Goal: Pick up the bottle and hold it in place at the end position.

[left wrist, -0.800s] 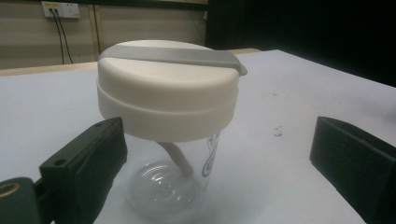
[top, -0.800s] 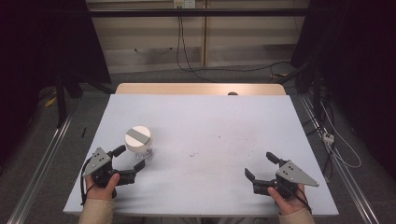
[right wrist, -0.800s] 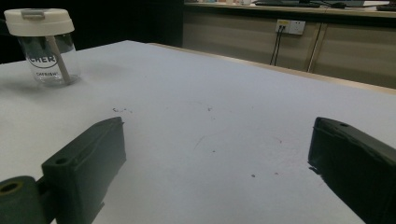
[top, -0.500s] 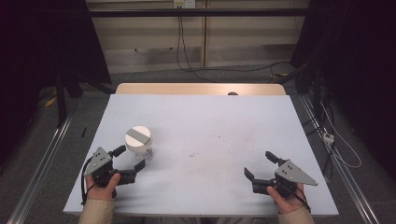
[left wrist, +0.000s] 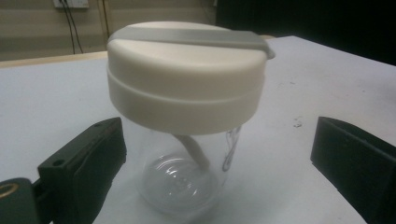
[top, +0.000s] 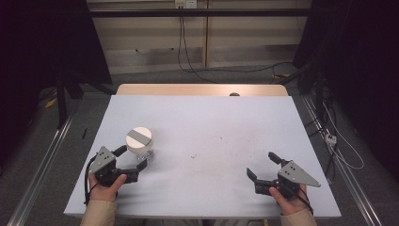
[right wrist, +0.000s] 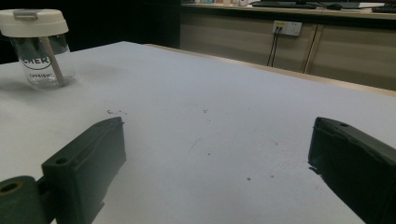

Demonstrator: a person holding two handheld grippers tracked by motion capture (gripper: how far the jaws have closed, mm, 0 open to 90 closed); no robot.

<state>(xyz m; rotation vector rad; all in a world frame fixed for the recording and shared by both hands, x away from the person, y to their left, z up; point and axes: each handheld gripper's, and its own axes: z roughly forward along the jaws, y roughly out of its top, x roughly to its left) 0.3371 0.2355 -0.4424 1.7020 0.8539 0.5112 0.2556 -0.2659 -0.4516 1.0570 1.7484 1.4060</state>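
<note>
Left tongs (top: 133,158) stood wide open around the clear plastic jar with a cream screw lid and grey flip strap (top: 139,141); we noted a gap between each pad and the jar wall in the left gripper view, so nothing was gripped. We saw the jar upright on the pale grey counter (top: 211,122), at its left near side, a white straw (left wrist: 194,150) leaning inside. Right tongs (top: 263,165) were likewise wide open and held nothing, low over the counter at its right near side, well apart from the jar.
</note>
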